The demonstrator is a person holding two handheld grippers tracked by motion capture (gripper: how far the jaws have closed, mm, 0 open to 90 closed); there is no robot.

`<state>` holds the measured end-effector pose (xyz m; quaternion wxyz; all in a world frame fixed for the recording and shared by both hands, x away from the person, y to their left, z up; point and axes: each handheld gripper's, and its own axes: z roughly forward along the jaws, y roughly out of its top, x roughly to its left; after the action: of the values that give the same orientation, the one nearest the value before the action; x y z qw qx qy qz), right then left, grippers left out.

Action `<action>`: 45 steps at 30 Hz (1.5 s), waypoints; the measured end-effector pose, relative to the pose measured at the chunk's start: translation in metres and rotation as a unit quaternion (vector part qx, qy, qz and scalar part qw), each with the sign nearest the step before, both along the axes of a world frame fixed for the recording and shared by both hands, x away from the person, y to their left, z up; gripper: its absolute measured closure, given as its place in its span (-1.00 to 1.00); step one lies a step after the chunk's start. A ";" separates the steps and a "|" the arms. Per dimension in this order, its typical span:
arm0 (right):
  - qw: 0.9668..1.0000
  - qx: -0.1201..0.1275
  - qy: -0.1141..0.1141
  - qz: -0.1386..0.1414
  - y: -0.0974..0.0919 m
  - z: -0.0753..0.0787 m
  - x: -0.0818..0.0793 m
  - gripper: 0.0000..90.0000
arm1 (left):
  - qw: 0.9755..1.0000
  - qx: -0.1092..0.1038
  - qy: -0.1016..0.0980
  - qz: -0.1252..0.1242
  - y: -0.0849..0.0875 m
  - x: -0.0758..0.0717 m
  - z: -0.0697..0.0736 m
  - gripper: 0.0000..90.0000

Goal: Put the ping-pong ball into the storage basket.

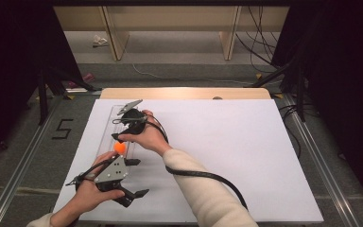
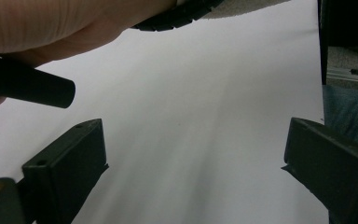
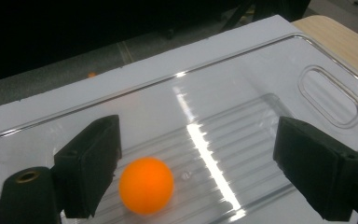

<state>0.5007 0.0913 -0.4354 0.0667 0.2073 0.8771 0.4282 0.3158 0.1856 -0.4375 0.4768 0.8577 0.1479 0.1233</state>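
An orange ball (image 1: 119,147) (image 3: 146,185) lies in a clear plastic tray (image 1: 107,128) (image 3: 261,60) at the left of the white board (image 1: 227,142). My right gripper (image 1: 118,130) (image 3: 196,158) reaches across over the tray, open, tips apart from the ball, which sits low between the jaws, close to the left one. The left gripper (image 1: 136,177) (image 2: 196,158) hovers open over the board's near left corner, nothing between its jaws. In the left gripper view, the other hand (image 2: 51,28) and its cable (image 2: 182,16) cross the top.
The tray has a ribbed floor and an oval handle slot (image 3: 331,95). The board rests on a wooden table (image 1: 184,93). Dark floor with rails flanks both sides. Wide bare board lies to the right of the hands.
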 end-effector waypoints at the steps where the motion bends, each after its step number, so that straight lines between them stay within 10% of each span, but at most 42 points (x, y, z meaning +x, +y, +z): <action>1: 1.000 0.000 0.000 -0.002 -0.002 0.001 0.000 -0.63 | 1.000 0.000 0.000 0.000 0.000 0.000 0.000 -0.88; 45: 0.999 0.010 -0.013 -0.041 -0.082 0.010 -0.012 -0.64 | 1.000 0.000 0.002 0.005 0.000 0.000 -0.001 -0.88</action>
<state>0.4889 0.0095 -0.4251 0.0932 0.2384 0.8626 0.4364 0.3159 0.1854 -0.4384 0.4757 0.8573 0.1529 0.1239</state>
